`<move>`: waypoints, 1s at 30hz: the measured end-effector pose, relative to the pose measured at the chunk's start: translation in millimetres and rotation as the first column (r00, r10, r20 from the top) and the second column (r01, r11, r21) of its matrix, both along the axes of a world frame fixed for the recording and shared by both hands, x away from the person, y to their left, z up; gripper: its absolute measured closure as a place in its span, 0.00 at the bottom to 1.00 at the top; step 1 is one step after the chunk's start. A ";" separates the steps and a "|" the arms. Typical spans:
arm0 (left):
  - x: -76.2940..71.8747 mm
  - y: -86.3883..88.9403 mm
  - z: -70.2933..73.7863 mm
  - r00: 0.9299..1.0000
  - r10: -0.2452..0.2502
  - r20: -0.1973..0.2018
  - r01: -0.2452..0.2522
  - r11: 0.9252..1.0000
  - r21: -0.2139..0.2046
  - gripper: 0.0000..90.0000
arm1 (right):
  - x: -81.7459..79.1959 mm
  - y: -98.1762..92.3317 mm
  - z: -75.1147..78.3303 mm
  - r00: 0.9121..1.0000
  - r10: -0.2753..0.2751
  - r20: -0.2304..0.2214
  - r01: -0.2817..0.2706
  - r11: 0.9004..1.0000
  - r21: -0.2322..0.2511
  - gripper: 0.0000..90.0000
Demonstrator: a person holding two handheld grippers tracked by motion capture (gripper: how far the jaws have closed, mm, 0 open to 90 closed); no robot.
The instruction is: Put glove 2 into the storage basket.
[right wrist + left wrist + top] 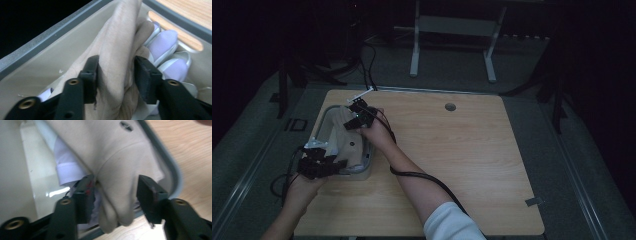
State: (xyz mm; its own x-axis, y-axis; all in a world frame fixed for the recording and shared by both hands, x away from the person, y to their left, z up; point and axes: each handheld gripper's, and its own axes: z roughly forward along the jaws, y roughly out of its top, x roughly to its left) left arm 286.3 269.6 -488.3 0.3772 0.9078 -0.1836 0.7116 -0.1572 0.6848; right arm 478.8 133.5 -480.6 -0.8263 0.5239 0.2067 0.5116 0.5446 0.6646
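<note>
Wooden surface (462, 165), rectangular with rounded corners and a light grain, seen from above. A round cable hole (450, 107) sits near its far edge, about midway along. A grey-rimmed bin (367, 167) with pale walls rests directly on the surface at its left side, close to the left edge; it holds a beige cloth (120, 170) and, beneath it, a pale lilac-and-white garment (66, 167). A small grey tab (534, 202) lies at the surface's near right edge. The surface itself stands on a grey carpeted floor (257, 135).
</note>
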 end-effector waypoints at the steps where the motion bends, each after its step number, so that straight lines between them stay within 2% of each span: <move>1: -1.1 0.0 2.1 1.000 0.000 0.012 0.000 1.000 0.000 0.51 | -0.1 -1.0 1.4 1.000 -0.001 -0.004 0.001 1.000 0.003 0.54; 3: -2.3 -0.1 5.8 1.000 -0.005 0.025 0.005 1.000 -0.009 0.44 | -0.4 -3.4 4.1 1.000 -0.005 -0.010 0.005 1.000 -0.001 0.48; 6: -3.2 -0.8 9.7 0.999 0.007 0.044 -0.006 1.000 -0.019 0.41 | -1.5 -8.4 6.8 1.000 -0.009 -0.014 0.009 1.000 0.009 0.41; 9: -3.9 -2.5 12.3 0.997 0.020 0.073 -0.019 1.000 -0.017 0.38 | -2.8 -15.2 12.6 1.000 -0.008 -0.005 0.008 1.000 0.028 0.32; 12: -2.3 -4.4 13.0 0.996 0.023 0.083 -0.021 0.999 -0.027 0.36 | -4.8 -24.6 21.3 1.000 0.025 -0.012 -0.025 0.997 0.070 0.22; 17: -1.5 -11.8 14.8 0.994 0.017 0.105 -0.014 0.999 -0.029 0.33 | -7.9 -37.7 29.2 0.999 0.041 0.011 -0.042 0.996 0.084 0.19; 23: -3.3 -24.2 19.7 0.992 -0.010 0.128 0.016 0.999 -0.050 0.28 | -13.8 -52.9 29.3 0.998 0.050 0.026 -0.052 0.994 0.101 0.19; 25: -3.5 -28.5 21.2 0.991 -0.018 0.134 0.025 0.998 -0.052 0.23 | -15.1 -57.7 29.0 0.998 0.052 0.037 -0.056 0.994 0.098 0.19; 30: -7.0 -40.1 24.5 0.984 -0.028 0.179 0.037 0.998 -0.048 0.20 | -20.9 -72.3 28.8 0.997 0.053 0.059 -0.059 0.994 0.091 0.19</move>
